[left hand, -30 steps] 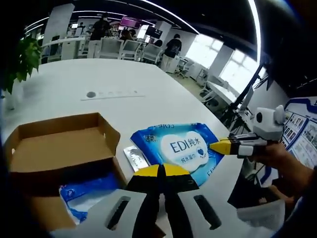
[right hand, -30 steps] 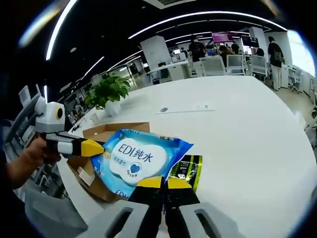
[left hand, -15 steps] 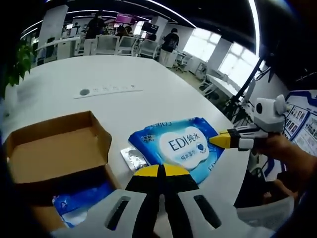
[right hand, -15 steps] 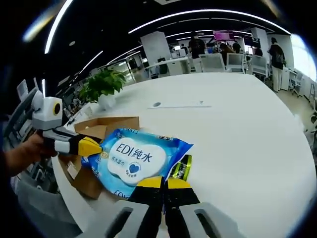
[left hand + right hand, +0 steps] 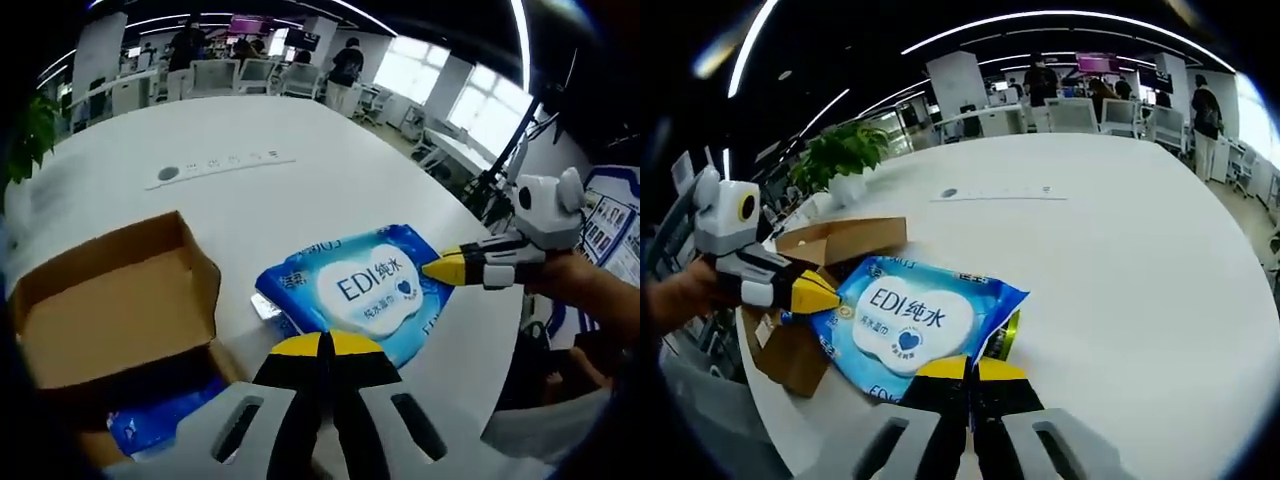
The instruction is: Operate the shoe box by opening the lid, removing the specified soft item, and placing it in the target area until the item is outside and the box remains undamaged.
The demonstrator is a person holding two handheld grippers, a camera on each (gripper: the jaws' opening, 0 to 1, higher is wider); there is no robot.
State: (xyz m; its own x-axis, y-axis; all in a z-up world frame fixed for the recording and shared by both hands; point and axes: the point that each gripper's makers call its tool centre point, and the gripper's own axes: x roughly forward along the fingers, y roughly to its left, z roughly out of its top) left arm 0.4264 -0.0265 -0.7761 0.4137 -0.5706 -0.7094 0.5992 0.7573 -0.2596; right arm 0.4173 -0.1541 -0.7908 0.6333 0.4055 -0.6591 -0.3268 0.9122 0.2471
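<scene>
Left gripper view: both my grippers, left gripper and right gripper, clamped tight on wipes pack, held beside open shoe box.

The blue wipes pack reads "EDI纯水" (smaller print seems illegible).

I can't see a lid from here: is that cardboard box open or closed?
Open. The cardboard box has its top folded back, so its bare brown inside shows, while the blue wipes pack is out over the white table, beside it.
</scene>
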